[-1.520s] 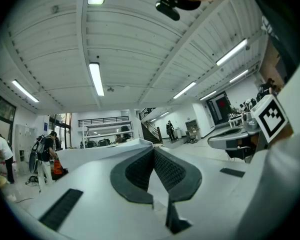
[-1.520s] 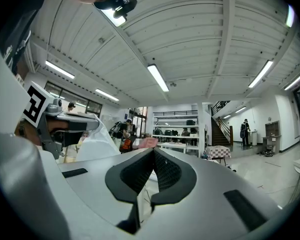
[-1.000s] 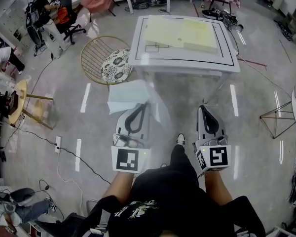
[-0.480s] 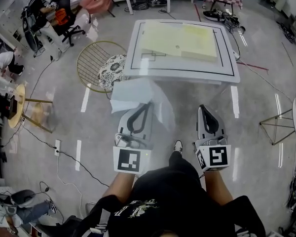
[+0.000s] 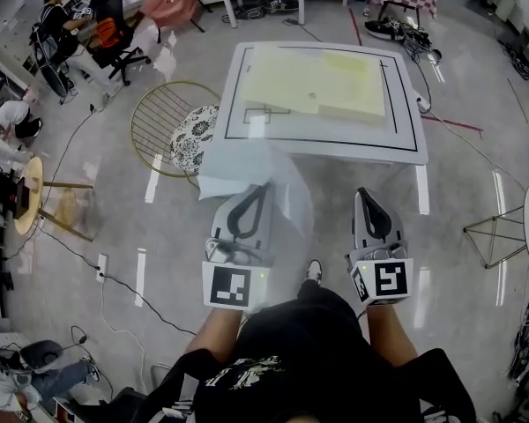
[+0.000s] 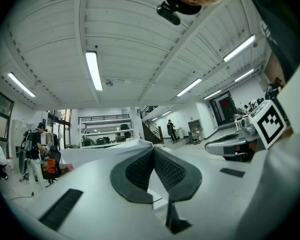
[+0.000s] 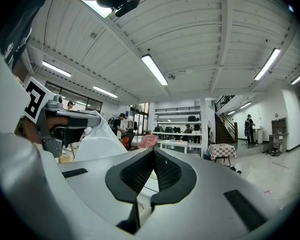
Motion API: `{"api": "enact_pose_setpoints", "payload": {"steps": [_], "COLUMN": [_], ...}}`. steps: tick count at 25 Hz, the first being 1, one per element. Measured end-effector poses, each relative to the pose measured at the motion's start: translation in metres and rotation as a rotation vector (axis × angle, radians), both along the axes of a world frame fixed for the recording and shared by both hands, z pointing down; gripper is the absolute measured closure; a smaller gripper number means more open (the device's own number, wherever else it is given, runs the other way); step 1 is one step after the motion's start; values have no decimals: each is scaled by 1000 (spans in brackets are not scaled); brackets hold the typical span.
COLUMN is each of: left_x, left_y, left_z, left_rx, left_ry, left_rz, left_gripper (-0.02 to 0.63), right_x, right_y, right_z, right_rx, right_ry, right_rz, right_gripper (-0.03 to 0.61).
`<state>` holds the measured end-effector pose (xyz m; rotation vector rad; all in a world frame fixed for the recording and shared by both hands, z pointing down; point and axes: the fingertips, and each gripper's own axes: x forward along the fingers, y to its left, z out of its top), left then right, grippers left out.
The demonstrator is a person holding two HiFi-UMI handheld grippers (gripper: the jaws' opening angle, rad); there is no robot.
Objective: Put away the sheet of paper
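Grey floor [image 5: 458, 227] lies between me and the white table [image 5: 407, 123]; just short of its near edge my left claw [image 5: 264, 186] pinches the sheet of paper [image 5: 238, 166], my right claw [image 5: 363, 194] is closed on nothing, and putting it away is, I judge, all left to do.

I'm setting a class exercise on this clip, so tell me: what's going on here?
A person stands short of a white table, a hand-held gripper in each hand. The left hand-held gripper is shut on a white sheet of paper. The right hand-held gripper is shut and empty. Yellow sheets lie on the table.
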<state>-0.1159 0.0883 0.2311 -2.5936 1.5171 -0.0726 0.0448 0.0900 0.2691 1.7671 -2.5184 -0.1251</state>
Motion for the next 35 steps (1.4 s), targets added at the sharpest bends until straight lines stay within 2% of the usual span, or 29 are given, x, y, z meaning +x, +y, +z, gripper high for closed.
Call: {"api": "enact_pose_setpoints", "payload": {"steps": [4, 9, 14, 20, 26, 30, 35], "left_x": [-2, 13, 24, 29, 39, 49, 54], "left_y": [-19, -37, -44, -50, -64, -79, -103], "left_z": [2, -1, 3, 9, 15, 14, 14], "left_rx": [-6, 9, -5, -23, -24, -12, -12], "left_ry": [7, 11, -5, -18, -32, -40, -22], "left_rz": [-43, -62, -87, -115, -104, -72, -53], "left_gripper": [614, 614, 614, 614, 614, 614, 614], "right_x": [2, 14, 24, 28, 36, 51, 52], "right_y": [-20, -44, -62, -68, -78, -91, -107], "right_z": [4, 2, 0, 13, 13, 17, 11], "right_rx": [-8, -4, 16, -10, 4, -9, 9], "right_ry": [8, -7, -19, -41, -46, -46, -25], "right_rz": [-36, -69, -103, -127, -121, -75, -70], "right_gripper": [580, 580, 580, 580, 580, 580, 580]}}
